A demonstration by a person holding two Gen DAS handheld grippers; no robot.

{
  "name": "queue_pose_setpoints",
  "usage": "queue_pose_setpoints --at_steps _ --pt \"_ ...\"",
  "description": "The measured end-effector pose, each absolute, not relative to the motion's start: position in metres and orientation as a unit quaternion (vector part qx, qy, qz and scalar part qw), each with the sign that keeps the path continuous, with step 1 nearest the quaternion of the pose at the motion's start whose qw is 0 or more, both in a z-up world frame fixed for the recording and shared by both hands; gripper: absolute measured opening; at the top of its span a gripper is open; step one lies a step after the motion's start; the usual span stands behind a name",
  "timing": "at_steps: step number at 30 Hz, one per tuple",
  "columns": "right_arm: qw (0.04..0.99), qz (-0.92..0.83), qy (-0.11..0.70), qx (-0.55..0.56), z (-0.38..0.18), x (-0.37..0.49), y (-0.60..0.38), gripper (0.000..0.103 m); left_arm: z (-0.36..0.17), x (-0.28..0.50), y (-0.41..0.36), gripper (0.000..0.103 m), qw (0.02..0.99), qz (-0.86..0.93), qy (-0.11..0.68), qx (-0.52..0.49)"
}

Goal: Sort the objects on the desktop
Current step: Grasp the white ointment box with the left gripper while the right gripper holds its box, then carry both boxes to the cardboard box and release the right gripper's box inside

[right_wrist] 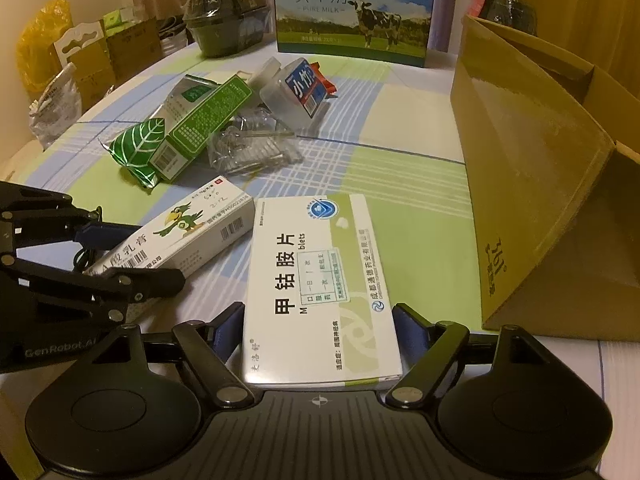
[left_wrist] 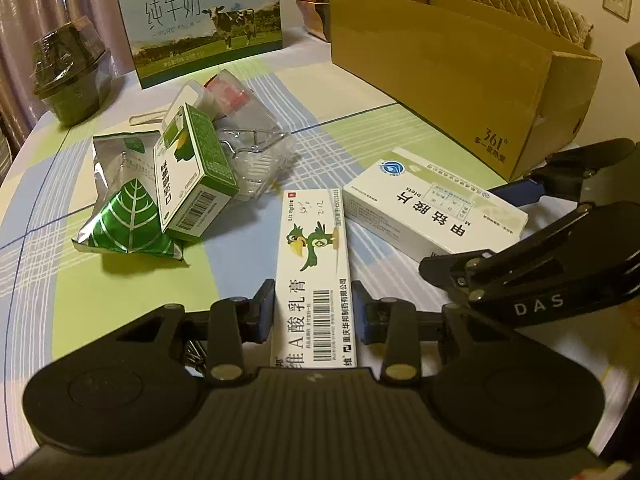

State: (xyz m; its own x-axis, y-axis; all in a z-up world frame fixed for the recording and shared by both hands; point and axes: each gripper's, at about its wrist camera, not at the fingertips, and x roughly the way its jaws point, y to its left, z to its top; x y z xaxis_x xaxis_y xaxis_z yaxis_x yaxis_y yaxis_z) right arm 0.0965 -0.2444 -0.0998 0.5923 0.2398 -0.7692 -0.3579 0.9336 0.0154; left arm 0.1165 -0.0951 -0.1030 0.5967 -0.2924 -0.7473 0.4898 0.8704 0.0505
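a tabletop (left_wrist: 360, 92) covered in a green, blue and white checked cloth is seen from two wrist cameras. the left claw (left_wrist: 313, 312) is set around a long white ointment box (left_wrist: 312, 276) printed with a green cartoon bird; its blue pads sit right against the box's long sides, though a firm grip cannot be told. the right claw (right_wrist: 320, 326) stands open around a wider white tablet box (right_wrist: 316, 288), with a clear gap on each side. both boxes lie flat near the front edge of the tabletop, just beside each other, the tablet box on the right. toward the middle of the tabletop a small heap is seen: a green medicine box (left_wrist: 196, 172) leaning on a silver pouch with a green leaf (left_wrist: 128, 208), clear plastic packaging (left_wrist: 256, 160) and a small clear bottle (right_wrist: 294, 88). along the right edge an open cardboard box (left_wrist: 460, 68) stands. at the far edge a milk carton with a cow picture (left_wrist: 200, 20) and wrapped dark bowls (left_wrist: 68, 72) are placed.
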Motion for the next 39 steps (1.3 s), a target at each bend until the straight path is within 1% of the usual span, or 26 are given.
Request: queue_pose_setpoints --at_steps 3,5,10,20,27,31,36,39 --pt "0.890 0.166 0.418 -0.069 -0.100 0.099 -0.243 0.076 -0.103 0.115 -0.094 0.033 0.886 -0.218 0.391 0.123" --pt "0.892 0.164 0.416 -0.069 -0.099 0.100 -0.243 0.069 -0.103 0.114 -0.093 0.033 0.886 -0.215 0.393 0.119" --pt "0.893 0.157 0.419 -0.046 -0.095 0.100 -0.247 0.068 -0.101 0.114 -0.089 0.033 0.885 -0.211 0.401 0.107" --pt "0.911 0.150 0.383 -0.021 -0.063 0.080 -0.258 0.068 -0.078 0.097 -0.089 0.033 0.893 -0.200 0.394 0.090" --pt "0.929 0.132 0.344 -0.018 -0.013 0.055 -0.273 0.068 -0.037 0.080 -0.097 0.033 0.901 -0.205 0.375 0.077" --pt "0.942 0.108 0.316 -0.014 0.026 0.050 -0.290 0.068 -0.008 0.074 -0.110 0.033 0.906 -0.216 0.356 0.071" --pt "0.951 0.074 0.300 -0.008 0.068 0.058 -0.325 0.068 0.029 0.076 -0.141 0.033 0.909 -0.242 0.331 0.071" --pt "0.952 0.054 0.301 -0.004 0.081 0.068 -0.349 0.068 0.046 0.079 -0.166 0.033 0.909 -0.259 0.320 0.071"
